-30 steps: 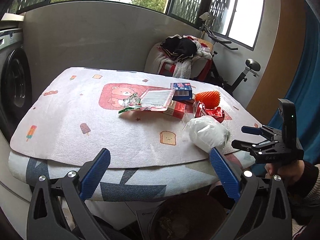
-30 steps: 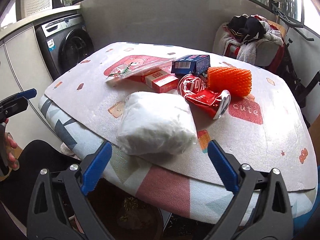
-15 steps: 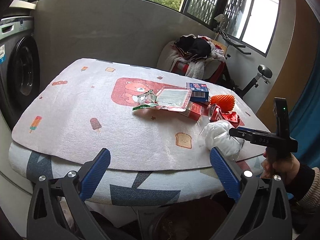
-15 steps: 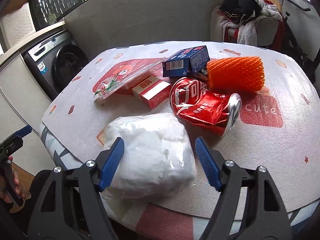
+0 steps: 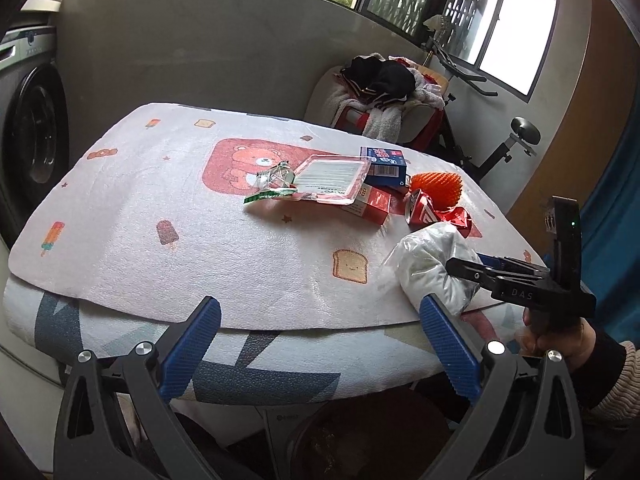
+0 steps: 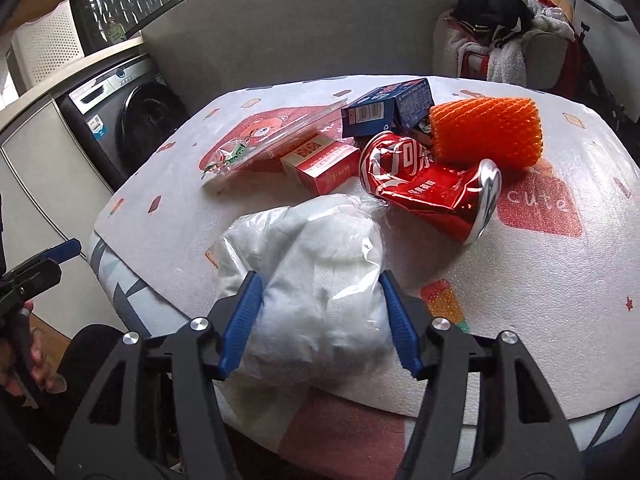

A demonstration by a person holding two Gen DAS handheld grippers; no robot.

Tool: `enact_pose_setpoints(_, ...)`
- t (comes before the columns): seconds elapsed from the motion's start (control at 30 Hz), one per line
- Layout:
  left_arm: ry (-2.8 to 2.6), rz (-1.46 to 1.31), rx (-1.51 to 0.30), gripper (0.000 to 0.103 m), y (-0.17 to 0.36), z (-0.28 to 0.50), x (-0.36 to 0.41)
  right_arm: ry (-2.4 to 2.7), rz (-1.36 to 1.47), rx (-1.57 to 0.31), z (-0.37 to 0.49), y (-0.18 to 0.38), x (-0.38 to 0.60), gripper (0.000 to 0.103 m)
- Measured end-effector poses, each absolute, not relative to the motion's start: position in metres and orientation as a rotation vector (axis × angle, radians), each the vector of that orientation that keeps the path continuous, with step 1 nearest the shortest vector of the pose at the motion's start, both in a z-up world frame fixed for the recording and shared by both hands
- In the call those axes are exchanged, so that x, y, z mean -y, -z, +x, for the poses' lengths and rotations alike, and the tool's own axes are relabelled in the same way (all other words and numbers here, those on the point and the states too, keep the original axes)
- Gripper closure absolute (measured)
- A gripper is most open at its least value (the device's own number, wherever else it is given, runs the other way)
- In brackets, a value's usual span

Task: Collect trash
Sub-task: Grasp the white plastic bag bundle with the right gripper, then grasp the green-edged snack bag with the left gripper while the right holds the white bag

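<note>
Only my right wrist view shows my right gripper (image 6: 320,320) clamping the white plastic-wrapped bundle (image 6: 316,276) at the table edge (image 6: 520,412); my left gripper (image 5: 320,344) hangs spread, nothing between its fingers

1. The right gripper (image 6: 320,320) is squeezing the white plastic bag (image 6: 316,276) between both blue pads.
2. The left gripper (image 5: 320,344) is hanging wide apart, short of the bag and gripping nothing.

"cute" on table mat (image 6: 538,200), "DAS" on right gripper (image 5: 476,270) (small lettering)
</note>
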State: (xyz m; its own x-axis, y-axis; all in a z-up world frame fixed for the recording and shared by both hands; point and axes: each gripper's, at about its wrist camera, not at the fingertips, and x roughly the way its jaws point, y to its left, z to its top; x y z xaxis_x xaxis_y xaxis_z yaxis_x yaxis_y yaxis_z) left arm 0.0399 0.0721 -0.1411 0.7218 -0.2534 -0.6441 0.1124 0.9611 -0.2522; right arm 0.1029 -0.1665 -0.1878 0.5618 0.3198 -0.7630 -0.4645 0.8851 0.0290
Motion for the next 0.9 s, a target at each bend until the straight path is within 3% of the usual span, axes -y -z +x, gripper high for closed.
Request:
enact_pose_setpoints(0.47, 0.198, -0.206, -0.771, 0.006, 0.145, 0.036, -0.068, -0.469, -0.134, -0.9, 0.106, 0.19, 0.173, 0.039)
enact_pose_setpoints(0.7, 0.188, -0.23, -0.777, 0.006, 0.147, 0.039, -0.076, -0.475, -0.152, -0.803, 0.086, 0.169, 0.171, 0.067)
enact_pose_setpoints(0.9, 0.175, -0.227, -0.772, 0.006, 0.145, 0.047, -0.081, -0.415, -0.214, -0.705, 0.072, 0.15, 0.175, 0.073)
